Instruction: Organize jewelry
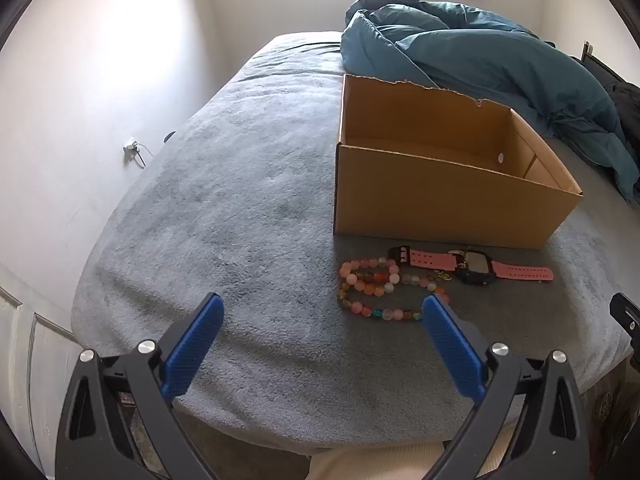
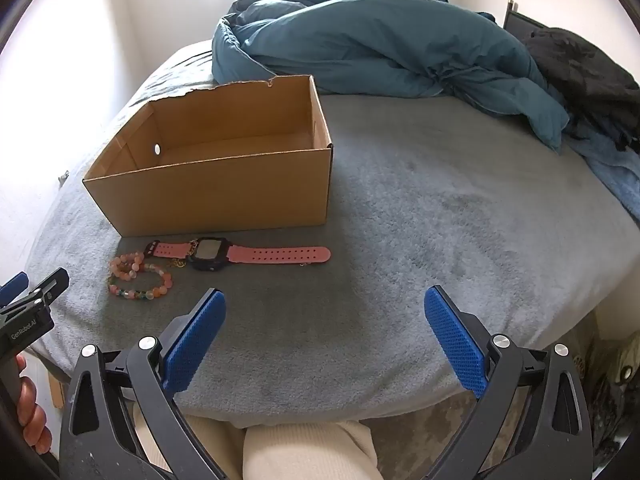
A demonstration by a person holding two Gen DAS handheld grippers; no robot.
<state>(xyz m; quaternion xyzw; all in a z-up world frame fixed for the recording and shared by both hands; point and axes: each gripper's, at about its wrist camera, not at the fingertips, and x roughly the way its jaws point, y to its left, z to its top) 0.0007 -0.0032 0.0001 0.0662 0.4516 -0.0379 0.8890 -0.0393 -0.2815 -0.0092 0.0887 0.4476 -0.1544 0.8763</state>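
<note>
A beaded bracelet (image 1: 380,288) of pink, orange and clear beads lies in loops on the grey blanket, just in front of an open cardboard box (image 1: 440,196). Beside it a digital watch (image 1: 474,268) with a pink strap lies flat, with a small gold chain at its near side. My left gripper (image 1: 323,312) hovers open over the blanket, its right finger close to the beads. My right gripper (image 2: 325,306) is open too, over bare blanket to the right of the watch (image 2: 210,258) and bracelet (image 2: 138,276). The box (image 2: 224,188) looks empty inside.
A crumpled teal duvet (image 2: 380,40) fills the far side of the bed, with dark clothing (image 2: 584,72) at the far right. A white wall runs along the left. The bed's front edge lies just below both grippers, over a person's cream-clad legs (image 2: 304,452).
</note>
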